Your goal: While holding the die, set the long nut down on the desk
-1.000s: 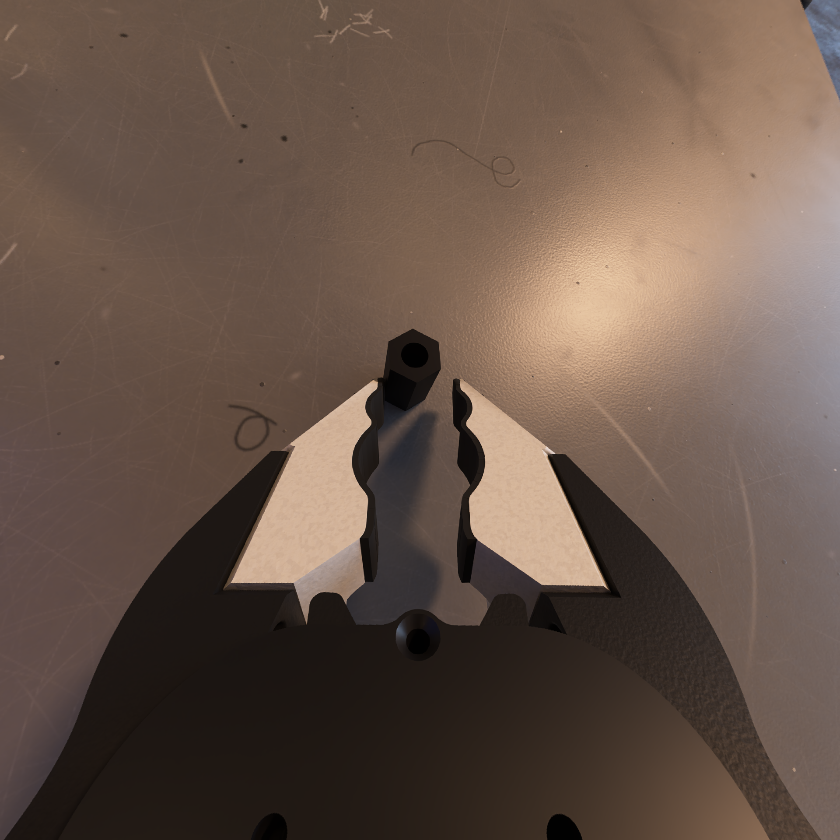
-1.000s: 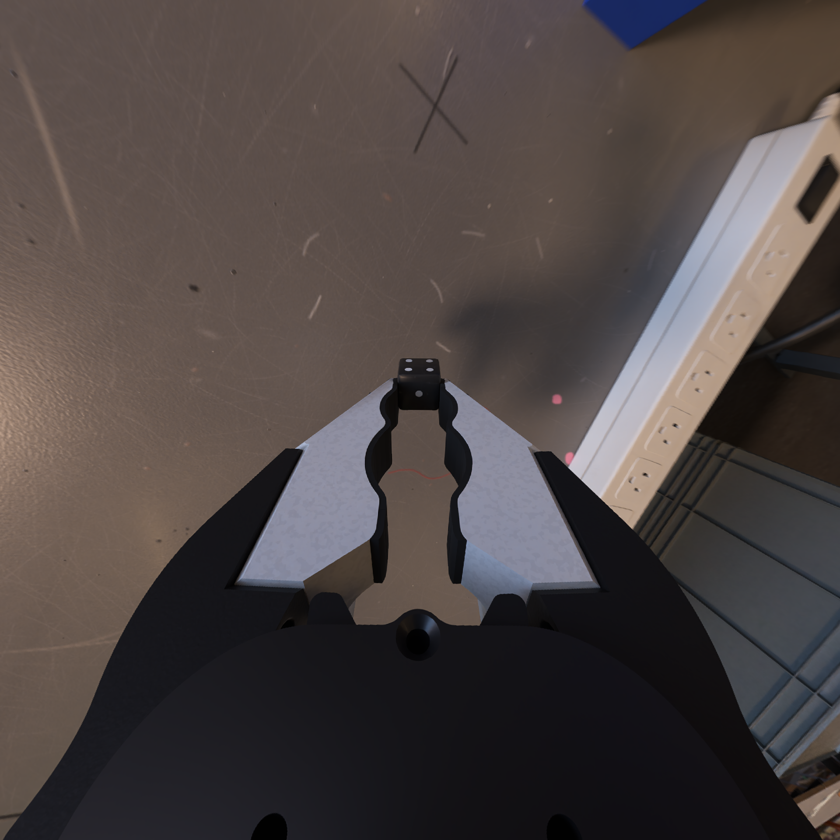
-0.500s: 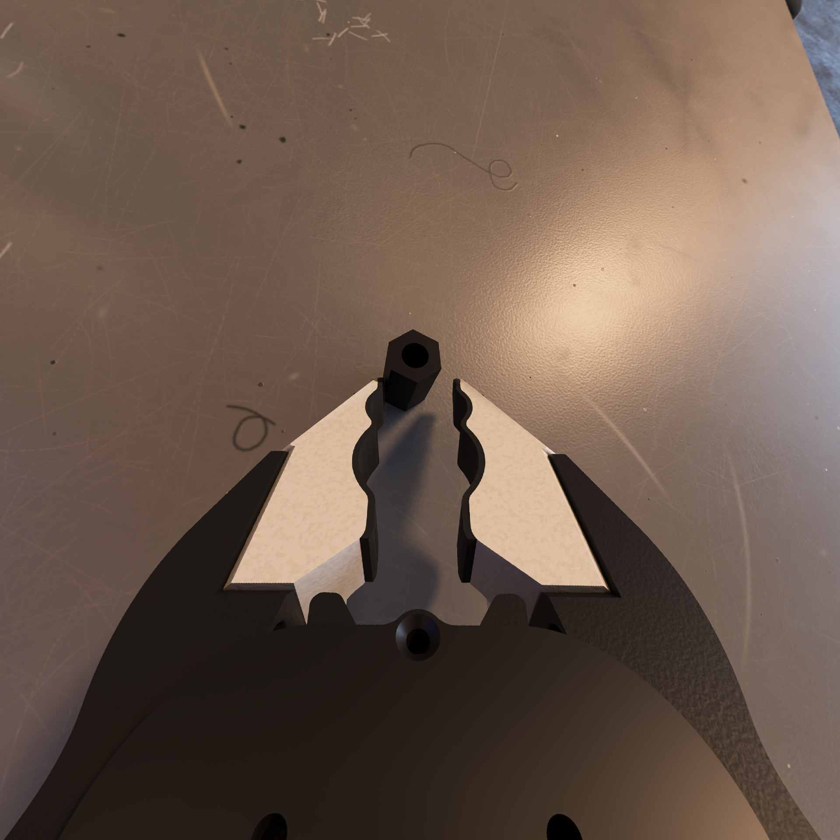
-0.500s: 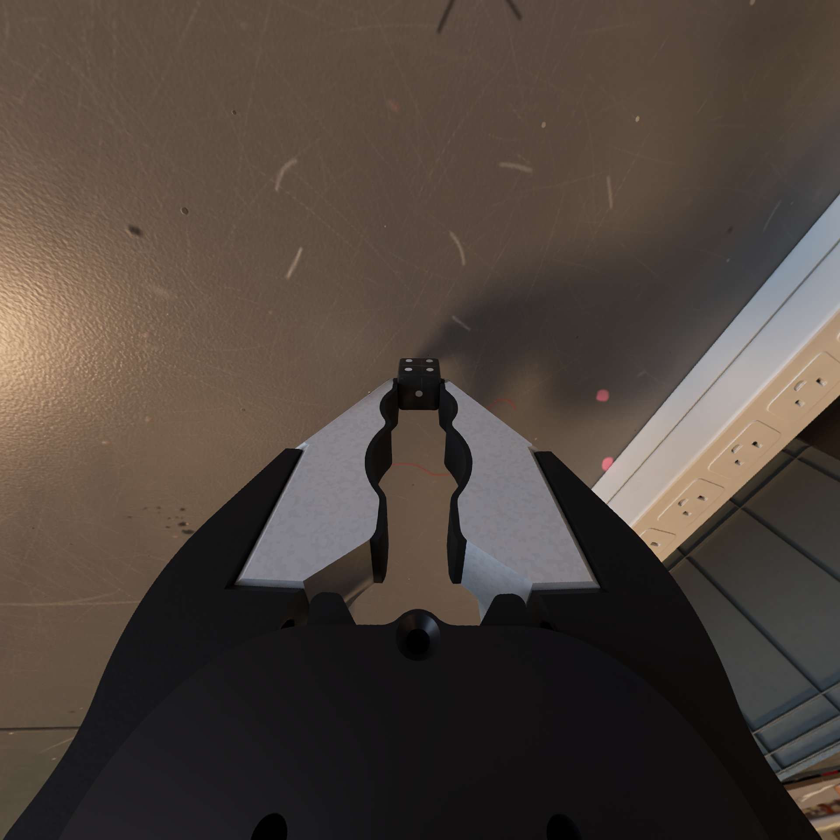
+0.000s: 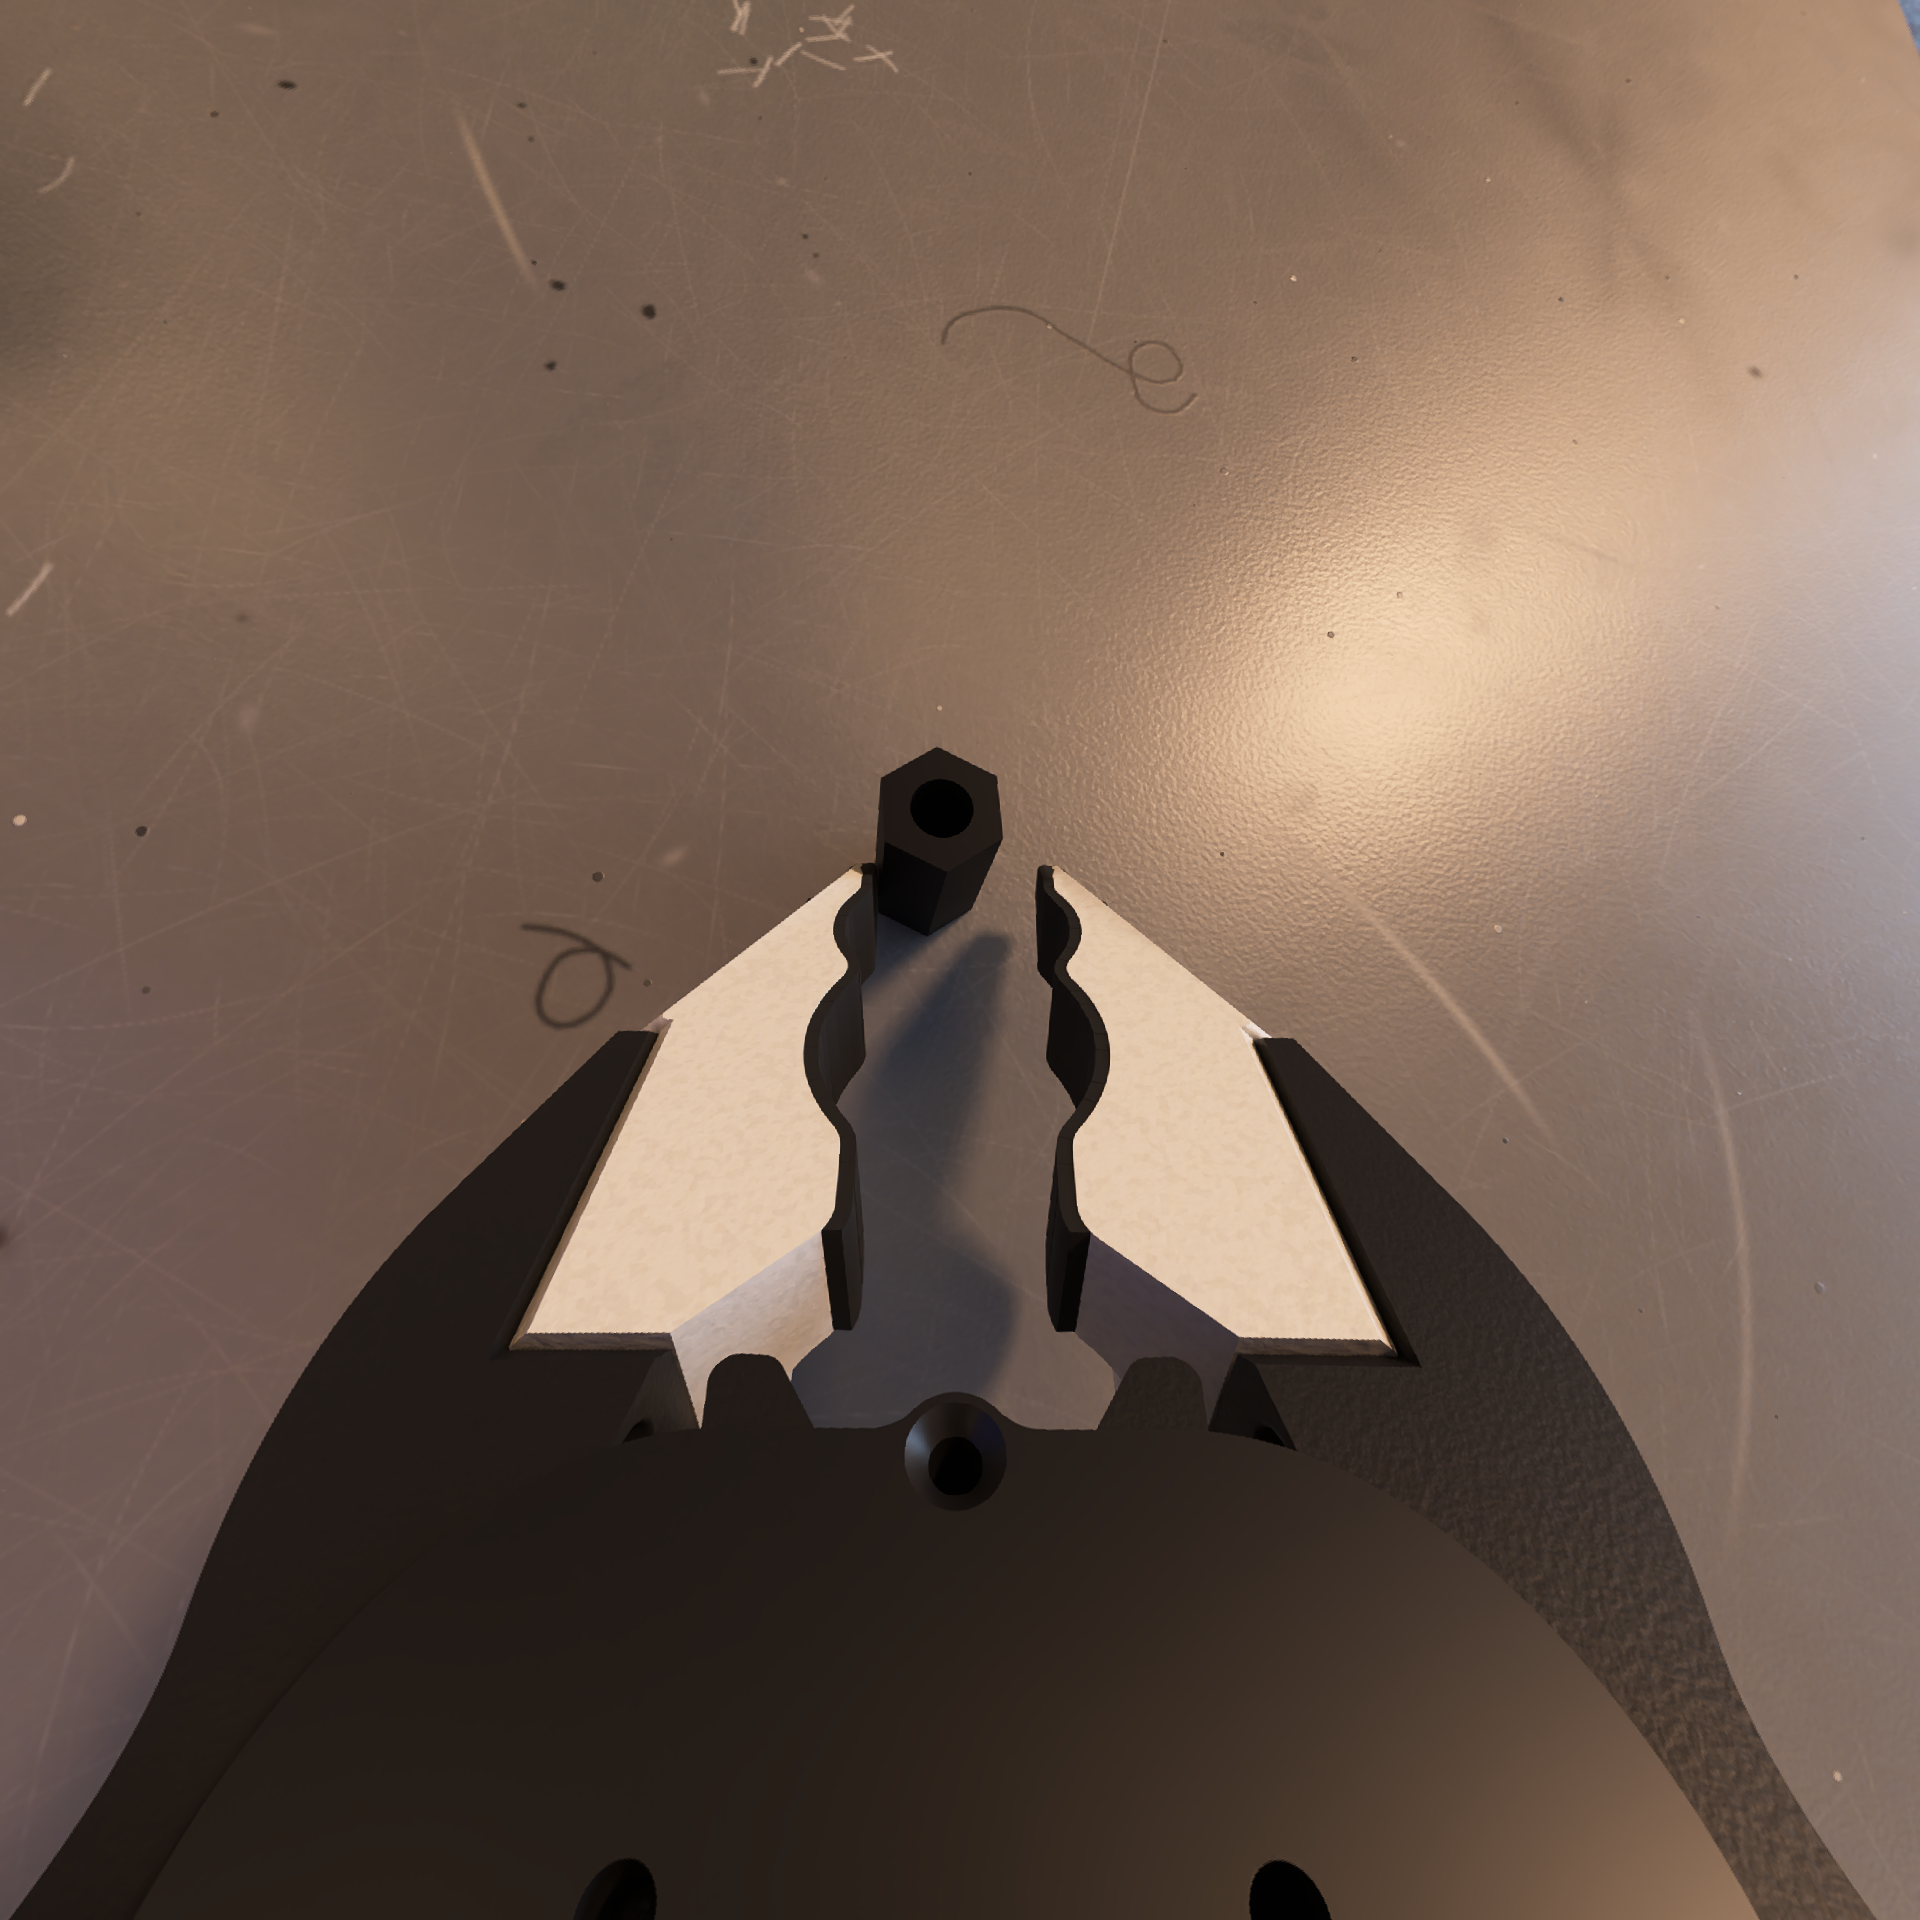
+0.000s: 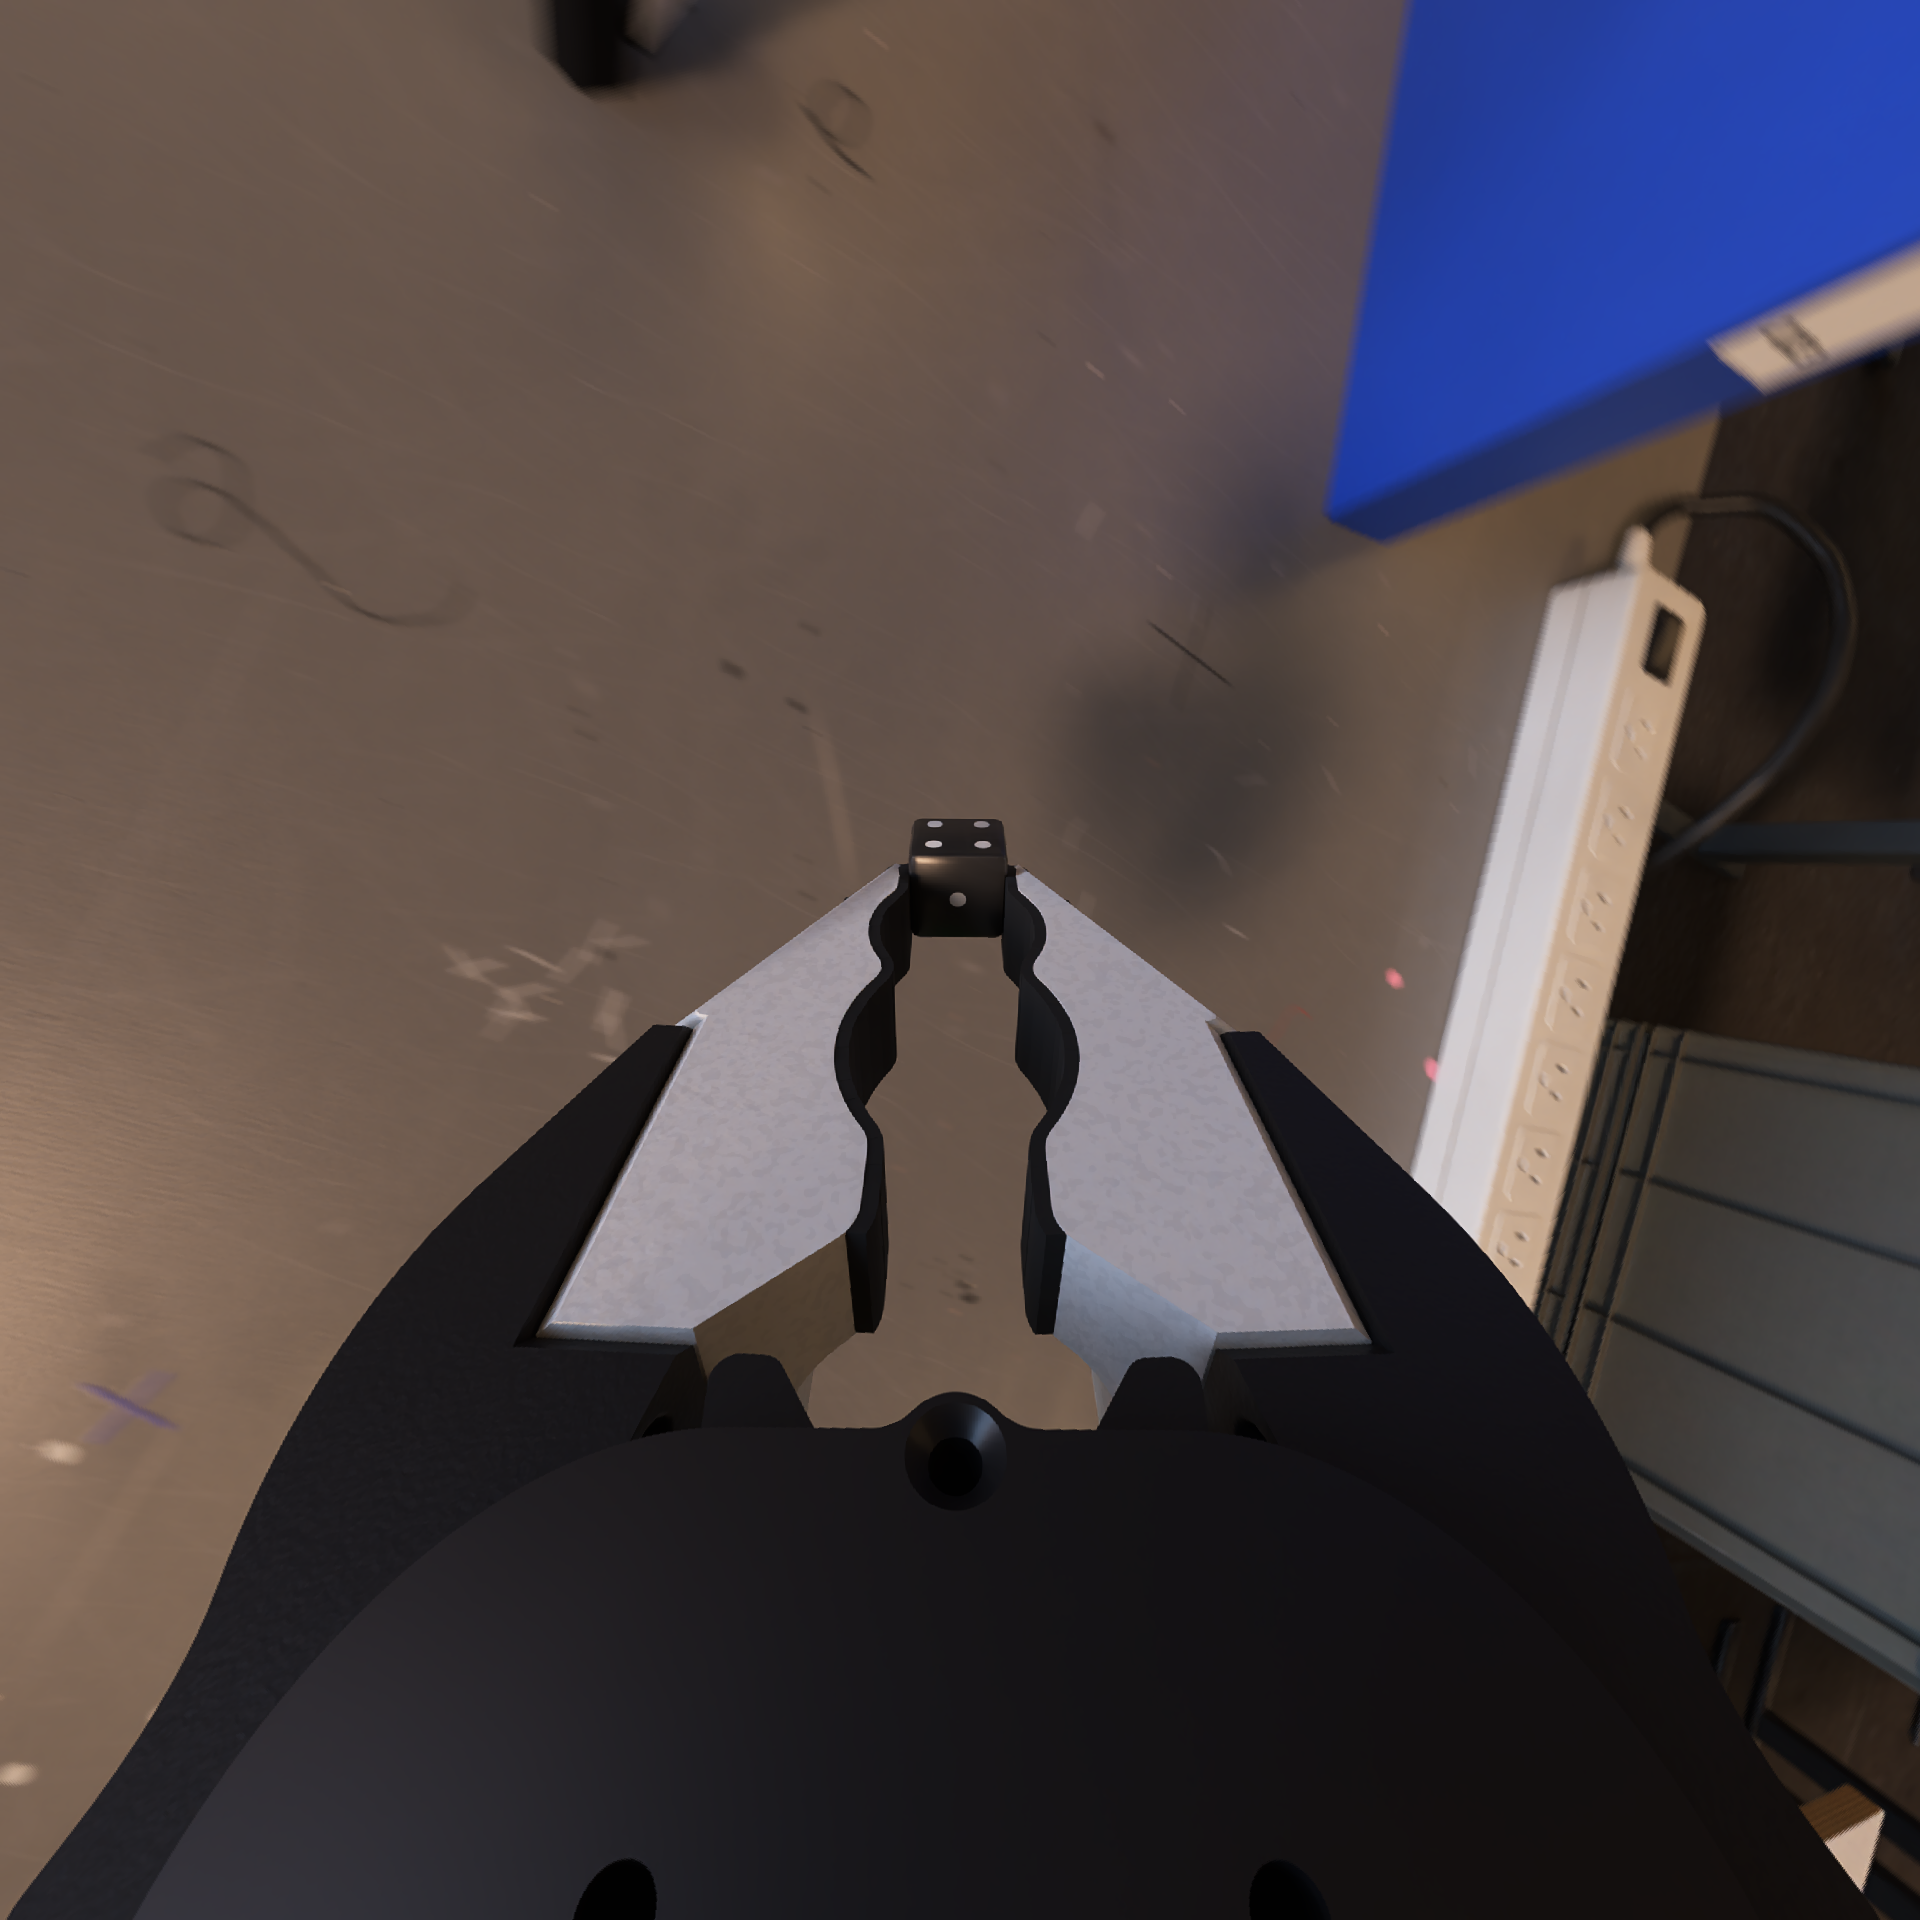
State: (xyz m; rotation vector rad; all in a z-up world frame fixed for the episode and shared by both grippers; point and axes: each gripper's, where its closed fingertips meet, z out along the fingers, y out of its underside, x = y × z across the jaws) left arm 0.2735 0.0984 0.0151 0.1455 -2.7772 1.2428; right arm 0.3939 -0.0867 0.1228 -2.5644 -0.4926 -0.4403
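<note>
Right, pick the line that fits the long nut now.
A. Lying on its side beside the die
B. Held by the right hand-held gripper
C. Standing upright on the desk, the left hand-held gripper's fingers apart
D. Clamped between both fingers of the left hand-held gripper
C: the long nut stands on end on the desk, hole up, and the left hand-held gripper has a clear gap at its right finger.

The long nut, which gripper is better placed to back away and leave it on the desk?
Left. The left gripper is open around the upright long nut on the desk. The right gripper is shut on the die.
</note>
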